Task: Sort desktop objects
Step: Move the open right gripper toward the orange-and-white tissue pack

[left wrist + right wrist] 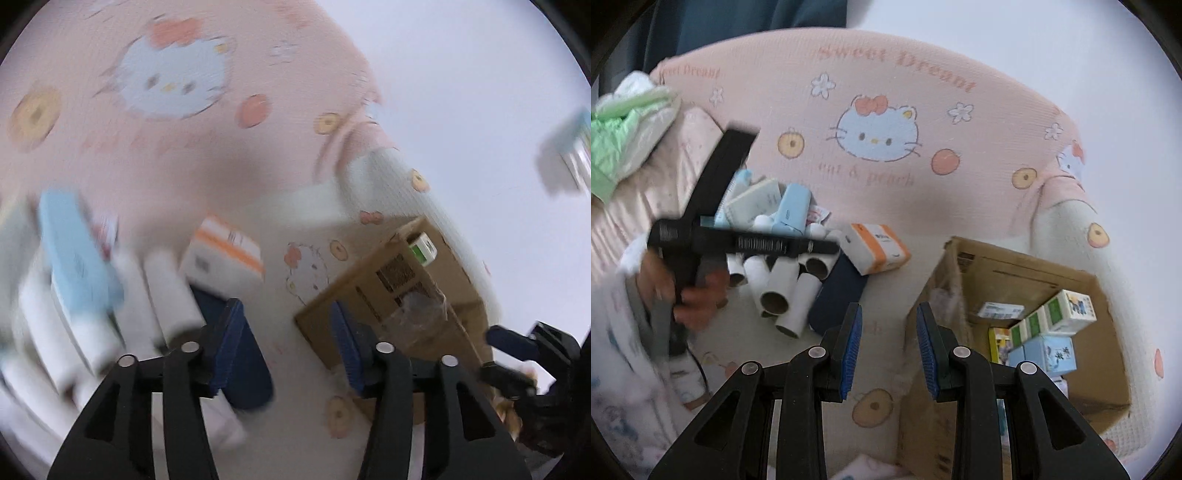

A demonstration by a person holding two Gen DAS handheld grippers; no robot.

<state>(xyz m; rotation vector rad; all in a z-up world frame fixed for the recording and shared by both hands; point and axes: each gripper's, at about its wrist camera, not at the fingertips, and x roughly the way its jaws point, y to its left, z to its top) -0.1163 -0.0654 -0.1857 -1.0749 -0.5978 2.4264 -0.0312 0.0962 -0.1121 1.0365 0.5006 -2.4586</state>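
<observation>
I had both tools over the pink cat-print cloth (923,192) that covered the surface, with the pile of loose things on one side and the cardboard box (1027,280) on the other. My left hand-held gripper (291,332) stood with its blue pads well apart and nothing between them; the picture from it was smeared with motion. My right hand-held gripper (889,347) showed a gap between its pads too, narrow for this tool, and it held nothing that I could see.

The pile still wanted sorting: several white paper rolls (783,291) lay side by side, a dark blue case (838,291) rested just beside them, an orange-and-white carton (875,247) sat touching the far end of the case, and a pale blue box (792,210) lay behind the rolls. The cardboard box already held small cartons, a green-and-white one (1067,310) and a light blue one (1049,354) among them, so I judged the sorting partly done.

I took this for the moment between a drop and the next pick, my left tool heading toward the pile. The next move called for settling the open pads either side of one item, most likely a roll or the dark case nearest the fingers, squarely enough that a round roll would not squirt out, then carrying it over the box's near wall.
</observation>
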